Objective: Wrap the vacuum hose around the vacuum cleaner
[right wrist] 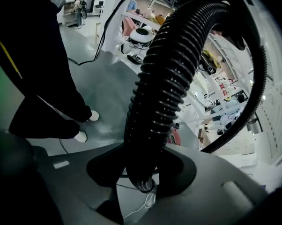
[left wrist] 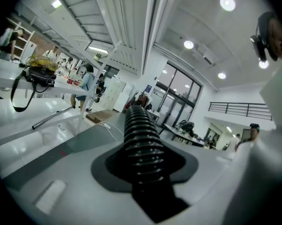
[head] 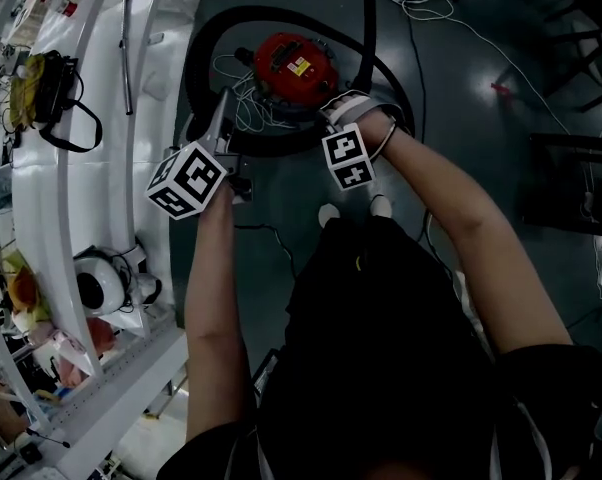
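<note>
Over floor (head: pixel 501 168), outstretched left gripper (head: pixel 221 108) and right gripper (head: pixel 347 110) clamp hose (right wrist: pixel 164 88).

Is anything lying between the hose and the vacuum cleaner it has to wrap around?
Yes: a loose white cord lies bunched on the floor against the vacuum cleaner, inside the hose loop. Nothing separates the claws from the hose: the left claw and right claw are both shut on it.

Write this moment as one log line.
left gripper: jaws shut on hose | right gripper: jaws shut on hose | hose: curves round red vacuum cleaner
</note>
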Demonstrator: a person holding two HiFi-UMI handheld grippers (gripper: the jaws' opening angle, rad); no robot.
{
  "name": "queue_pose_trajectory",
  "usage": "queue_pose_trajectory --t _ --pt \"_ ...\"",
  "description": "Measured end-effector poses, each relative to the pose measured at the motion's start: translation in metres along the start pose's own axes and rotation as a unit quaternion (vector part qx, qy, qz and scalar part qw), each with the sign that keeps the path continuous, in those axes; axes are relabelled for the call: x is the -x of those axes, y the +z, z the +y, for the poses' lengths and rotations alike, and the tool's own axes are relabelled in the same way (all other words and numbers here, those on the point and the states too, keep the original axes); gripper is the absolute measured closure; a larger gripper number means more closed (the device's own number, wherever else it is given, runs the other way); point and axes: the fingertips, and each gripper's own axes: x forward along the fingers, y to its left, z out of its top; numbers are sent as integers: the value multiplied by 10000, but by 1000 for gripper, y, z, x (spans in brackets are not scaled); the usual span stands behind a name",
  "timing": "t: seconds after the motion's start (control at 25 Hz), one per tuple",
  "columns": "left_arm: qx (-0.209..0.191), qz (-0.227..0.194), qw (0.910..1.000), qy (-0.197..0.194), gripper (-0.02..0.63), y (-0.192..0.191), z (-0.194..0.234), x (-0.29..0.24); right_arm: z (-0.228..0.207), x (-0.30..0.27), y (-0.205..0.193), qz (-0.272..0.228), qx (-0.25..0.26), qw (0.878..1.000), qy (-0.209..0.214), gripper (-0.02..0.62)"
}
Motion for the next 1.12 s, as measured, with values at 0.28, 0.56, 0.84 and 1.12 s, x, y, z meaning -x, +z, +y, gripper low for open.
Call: queue_pose_trajectory --t 0.28,0.56,0.84,1.12 --pt "250 3 9996 133 442 -8 28 9 -8 -3 1 251 300 9992 17 422" --pt "466 -8 9986 260 440 -15 60 18 -15 -11 12 378 450 9983 53 422" --pt "521 -243 9978 332 442 -4 81 23 -28 -19 28 380 468 9982 4 422" --pt "670 -10 9973 284 430 -10 100 22 -34 -24 35 496 726 9961 -36 422"
